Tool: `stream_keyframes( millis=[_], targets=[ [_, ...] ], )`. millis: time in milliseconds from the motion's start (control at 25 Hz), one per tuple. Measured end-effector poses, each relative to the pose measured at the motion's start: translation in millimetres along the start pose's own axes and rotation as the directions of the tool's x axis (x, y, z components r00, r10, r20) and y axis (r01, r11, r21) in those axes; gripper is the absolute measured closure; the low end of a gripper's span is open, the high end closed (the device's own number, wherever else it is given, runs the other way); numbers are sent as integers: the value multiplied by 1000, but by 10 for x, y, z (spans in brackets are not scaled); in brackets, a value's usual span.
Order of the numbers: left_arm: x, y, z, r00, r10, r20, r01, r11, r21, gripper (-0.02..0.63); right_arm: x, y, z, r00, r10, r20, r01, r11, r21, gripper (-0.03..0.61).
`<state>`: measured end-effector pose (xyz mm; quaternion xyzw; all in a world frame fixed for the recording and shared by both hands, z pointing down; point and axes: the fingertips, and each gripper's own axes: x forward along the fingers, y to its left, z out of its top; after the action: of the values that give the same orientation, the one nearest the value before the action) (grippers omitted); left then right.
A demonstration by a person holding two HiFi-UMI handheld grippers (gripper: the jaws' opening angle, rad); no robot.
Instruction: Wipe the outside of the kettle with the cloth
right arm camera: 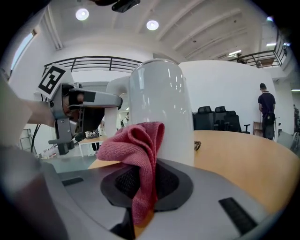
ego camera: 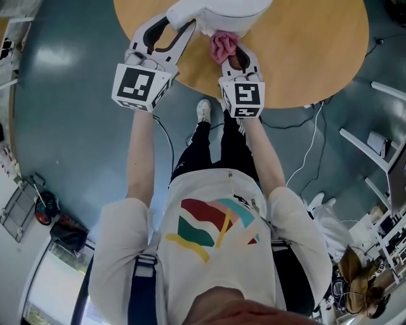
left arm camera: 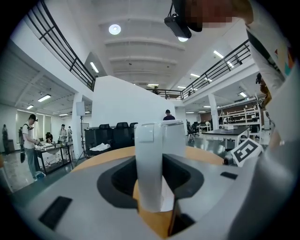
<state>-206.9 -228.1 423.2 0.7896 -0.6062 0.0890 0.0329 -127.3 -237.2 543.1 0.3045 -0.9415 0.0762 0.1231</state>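
The white kettle (ego camera: 216,13) stands on the round wooden table (ego camera: 317,51), near its front edge. My left gripper (ego camera: 179,24) is shut on the kettle's handle (left arm camera: 152,164), which rises upright between the jaws in the left gripper view. My right gripper (ego camera: 231,54) is shut on a bunched pink cloth (ego camera: 223,46). In the right gripper view the cloth (right arm camera: 136,150) stands up out of the jaws and lies against the kettle's body (right arm camera: 159,103). My left gripper (right arm camera: 89,101) shows there to the kettle's left, at the handle.
A small dark object (right arm camera: 197,146) lies on the table just right of the kettle. Cables (ego camera: 311,146) run over the floor below the table edge. Shelving (ego camera: 380,159) stands at the right. People (left arm camera: 29,140) and desks are far off in the hall.
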Motion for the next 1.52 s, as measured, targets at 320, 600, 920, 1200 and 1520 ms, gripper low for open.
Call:
stream_keyframes(
  millis=[320, 600, 920, 1200, 1520],
  targets=[
    [94, 202, -7, 996, -87, 2, 87, 996, 22, 419, 32, -350, -4, 1000, -21, 4, 21, 1000, 18, 532],
    [178, 480, 79, 979, -203, 2, 203, 978, 48, 419, 191, -585, 135, 1000, 10, 7, -10, 1000, 23, 532],
    [485, 653, 80, 970, -241, 33, 239, 969, 55, 419, 622, -1178, 138, 999, 32, -1, -32, 999, 5, 532],
    [667, 657, 67, 949, -313, 50, 312, 950, 27, 425, 1067, -1576, 250, 996, 94, -3, -94, 992, -89, 532],
    [753, 733, 62, 929, -369, 43, 367, 929, 36, 425, 1414, -1752, 344, 993, 115, -2, -114, 986, -125, 532]
  ],
)
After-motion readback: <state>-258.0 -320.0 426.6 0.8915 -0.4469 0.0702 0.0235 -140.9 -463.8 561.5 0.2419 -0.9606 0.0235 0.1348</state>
